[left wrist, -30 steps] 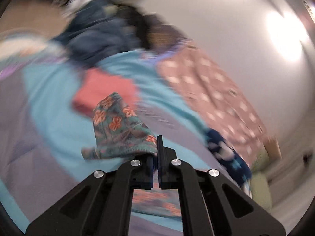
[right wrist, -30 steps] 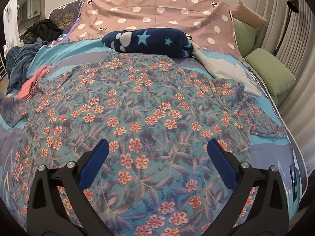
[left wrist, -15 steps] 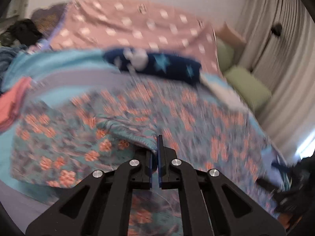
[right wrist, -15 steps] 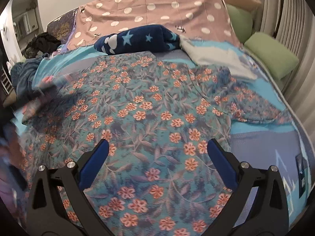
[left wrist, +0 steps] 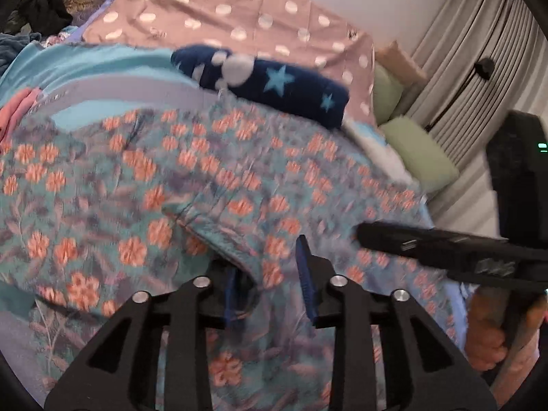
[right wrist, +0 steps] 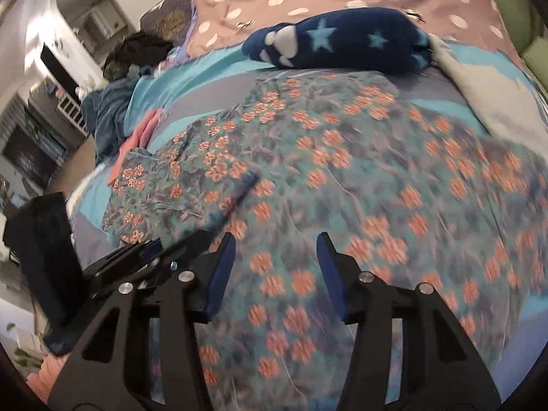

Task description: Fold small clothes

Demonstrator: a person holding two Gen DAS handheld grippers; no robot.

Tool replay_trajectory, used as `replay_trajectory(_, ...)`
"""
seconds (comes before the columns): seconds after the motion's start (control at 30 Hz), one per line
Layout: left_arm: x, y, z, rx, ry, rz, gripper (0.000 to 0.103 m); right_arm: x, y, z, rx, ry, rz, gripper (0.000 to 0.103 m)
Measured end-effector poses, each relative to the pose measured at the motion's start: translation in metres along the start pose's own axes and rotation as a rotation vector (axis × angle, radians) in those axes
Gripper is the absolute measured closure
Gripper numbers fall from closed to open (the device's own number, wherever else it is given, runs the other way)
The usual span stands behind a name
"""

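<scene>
Floral garment (right wrist: 342, 178) lies spread on the bed (right wrist: 191, 78), left sleeve already folded in over the body. Left gripper (left wrist: 269, 282) jaws opening, letting go of that sleeve edge, cloth loose between them. Right gripper (right wrist: 275, 274) jaws closing, nothing pinched yet. Right sleeve and the main folds look undone; early stage.

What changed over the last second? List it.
The left gripper carried the floral garment's sleeve inward across its body; its jaws are now opening, the folded edge loose between them. The right gripper jaws are closing, nothing between. The star blanket stayed put.
</scene>
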State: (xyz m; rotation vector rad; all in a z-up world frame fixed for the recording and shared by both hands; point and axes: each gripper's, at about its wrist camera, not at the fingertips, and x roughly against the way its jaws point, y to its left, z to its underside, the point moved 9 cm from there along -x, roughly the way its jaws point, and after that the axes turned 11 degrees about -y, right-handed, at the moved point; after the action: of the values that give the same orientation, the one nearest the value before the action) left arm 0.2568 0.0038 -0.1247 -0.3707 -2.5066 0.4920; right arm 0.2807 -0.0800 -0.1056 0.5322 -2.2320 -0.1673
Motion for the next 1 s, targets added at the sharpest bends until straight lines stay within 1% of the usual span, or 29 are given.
replay_trajectory(0.03,0.0,-0.004,-0.004,-0.005,-0.015,0.014,0.07,0.0,0.002,-0.003,0.003,-0.004,0.004,0.051)
replay_trajectory(0.07,0.0,-0.01,-0.008,-0.017,-0.029,0.022,0.074,0.003,-0.001,-0.006,-0.007,-0.019,0.019,0.052)
replay_trajectory(0.1,-0.002,-0.019,-0.011,-0.041,-0.038,0.046,0.072,0.005,-0.007,-0.008,-0.016,-0.026,0.032,0.046)
replay_trajectory(0.13,-0.004,-0.029,-0.01,-0.063,-0.024,0.096,0.071,0.007,-0.014,-0.009,-0.031,-0.027,0.04,0.036)
replay_trajectory(0.17,-0.006,-0.041,-0.005,-0.09,0.003,0.15,0.07,0.013,-0.025,-0.008,-0.066,-0.034,0.052,0.035)
replay_trajectory(0.23,-0.008,-0.049,0.006,-0.121,0.027,0.175,0.067,0.018,-0.044,-0.002,-0.106,-0.025,0.077,0.035)
replay_trajectory(0.3,-0.01,-0.052,0.019,-0.159,0.057,0.168,0.066,0.02,-0.057,0.006,-0.124,-0.004,0.084,0.035)
replay_trajectory(0.33,-0.01,-0.053,0.023,-0.161,0.074,0.167,0.066,0.019,-0.061,0.009,-0.129,0.009,0.086,0.035)
replay_trajectory(0.4,-0.007,-0.048,0.025,-0.148,0.09,0.15,0.066,0.015,-0.06,0.015,-0.147,0.041,0.058,0.036)
replay_trajectory(0.47,0.001,-0.04,0.025,-0.163,0.09,0.096,0.065,0.01,-0.051,0.019,-0.143,0.068,0.01,0.037)
replay_trajectory(0.5,0.006,-0.035,0.024,-0.19,0.089,0.056,0.062,0.004,-0.045,0.018,-0.129,0.077,-0.014,0.037)
replay_trajectory(0.57,0.014,-0.022,0.025,-0.239,0.087,-0.015,0.056,-0.005,-0.037,0.014,-0.112,0.086,-0.03,0.037)
replay_trajectory(0.6,0.017,-0.017,0.025,-0.262,0.091,-0.035,0.056,-0.011,-0.033,0.012,-0.112,0.093,-0.04,0.037)
replay_trajectory(0.7,0.018,-0.011,0.031,-0.298,0.126,-0.042,0.056,-0.034,-0.023,0.005,-0.124,0.132,-0.084,0.037)
replay_trajectory(0.77,0.013,-0.018,0.037,-0.353,0.152,-0.03,0.056,-0.046,-0.02,0.0,-0.113,0.141,-0.083,0.037)
replay_trajectory(0.8,0.009,-0.025,0.041,-0.399,0.166,-0.01,0.056,-0.052,-0.016,-0.004,-0.098,0.143,-0.086,0.037)
replay_trajectory(0.87,-0.002,-0.038,0.05,-0.504,0.188,0.011,0.056,-0.06,-0.011,-0.011,-0.079,0.134,-0.094,0.048)
replay_trajectory(0.9,-0.007,-0.041,0.053,-0.542,0.198,0.001,0.056,-0.063,-0.009,-0.013,-0.076,0.134,-0.107,0.068)
replay_trajectory(0.93,-0.014,-0.041,0.056,-0.574,0.21,-0.01,0.056,-0.065,-0.006,-0.012,-0.081,0.153,-0.14,0.09)
replay_trajectory(0.97,-0.018,-0.042,0.057,-0.588,0.213,-0.013,0.066,-0.066,-0.005,-0.012,-0.098,0.162,-0.166,0.098)
replay_trajectory(1.0,-0.02,-0.044,0.055,-0.592,0.21,-0.002,0.093,-0.065,-0.006,-0.015,-0.117,0.153,-0.176,0.1)
